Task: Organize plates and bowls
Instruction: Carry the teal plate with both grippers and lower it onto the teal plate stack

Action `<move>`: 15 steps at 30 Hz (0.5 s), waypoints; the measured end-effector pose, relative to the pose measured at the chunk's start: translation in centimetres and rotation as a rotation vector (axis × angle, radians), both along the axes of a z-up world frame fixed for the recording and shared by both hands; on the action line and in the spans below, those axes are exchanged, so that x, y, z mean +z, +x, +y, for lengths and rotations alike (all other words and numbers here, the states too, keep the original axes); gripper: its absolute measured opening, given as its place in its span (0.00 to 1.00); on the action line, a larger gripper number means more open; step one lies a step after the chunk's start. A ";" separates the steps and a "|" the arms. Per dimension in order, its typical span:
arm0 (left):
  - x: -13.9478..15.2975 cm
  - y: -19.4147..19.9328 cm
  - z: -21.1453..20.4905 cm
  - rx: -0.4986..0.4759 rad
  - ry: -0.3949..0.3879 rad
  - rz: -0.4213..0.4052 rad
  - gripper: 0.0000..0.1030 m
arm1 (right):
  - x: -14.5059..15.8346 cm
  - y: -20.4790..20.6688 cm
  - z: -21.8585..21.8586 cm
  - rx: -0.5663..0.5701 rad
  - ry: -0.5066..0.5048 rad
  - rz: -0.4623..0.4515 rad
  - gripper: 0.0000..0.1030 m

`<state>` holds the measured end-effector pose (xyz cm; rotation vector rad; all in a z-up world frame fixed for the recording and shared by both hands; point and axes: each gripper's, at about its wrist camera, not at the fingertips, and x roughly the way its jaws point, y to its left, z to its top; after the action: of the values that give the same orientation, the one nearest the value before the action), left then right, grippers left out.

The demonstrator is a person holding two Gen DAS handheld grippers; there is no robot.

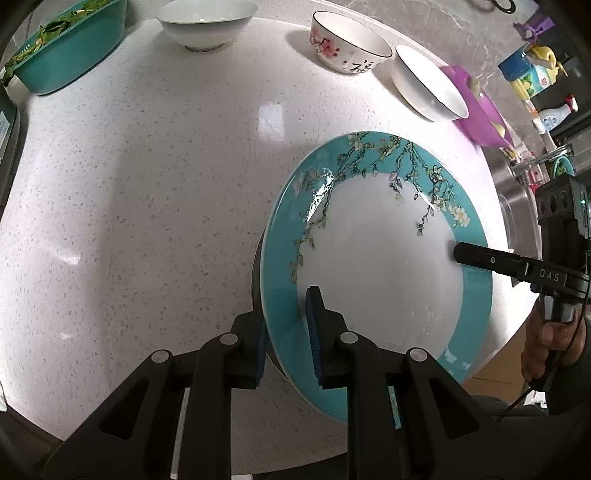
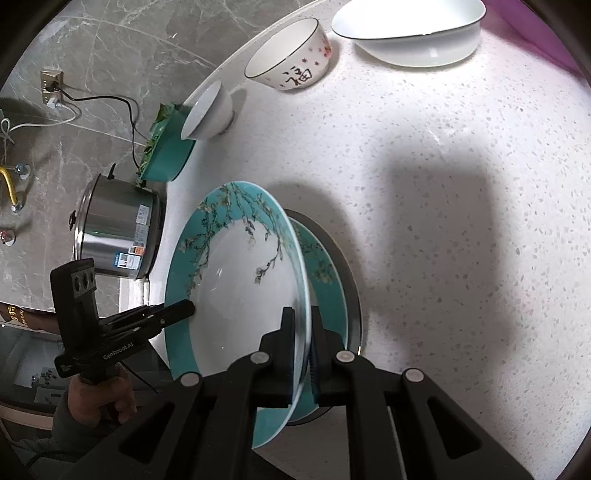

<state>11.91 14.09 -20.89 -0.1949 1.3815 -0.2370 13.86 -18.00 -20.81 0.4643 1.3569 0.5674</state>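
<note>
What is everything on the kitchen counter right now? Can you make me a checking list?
Surface: white speckled counter, glossy.
Job's things: teal blossom plate held tilted over a second teal plate; plain white bowl, flowered bowl, black-rimmed white bowl stand apart behind.
Clutter: teal basin of greens; purple basin; steel pot.
Grippers: left gripper and right gripper each clamp the upper plate's rim.
Cables: black cord plugged into wall socket.
Surroundings: grey marbled wall.
</note>
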 end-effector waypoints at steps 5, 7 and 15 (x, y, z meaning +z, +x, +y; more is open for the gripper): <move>-0.6 0.6 -0.6 -0.006 0.010 0.005 0.17 | -0.1 -0.2 0.4 0.011 -0.029 -0.011 0.10; -0.9 0.6 -0.8 -0.008 0.011 0.008 0.18 | -0.2 -0.3 0.5 0.016 -0.042 -0.015 0.10; -1.3 0.7 -1.8 -0.019 0.040 0.000 0.18 | -0.3 -0.6 1.2 0.049 -0.099 -0.046 0.11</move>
<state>12.60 12.30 -22.15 -0.1485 1.3872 -0.2255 13.26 -16.84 -21.11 0.3362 1.3490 0.5450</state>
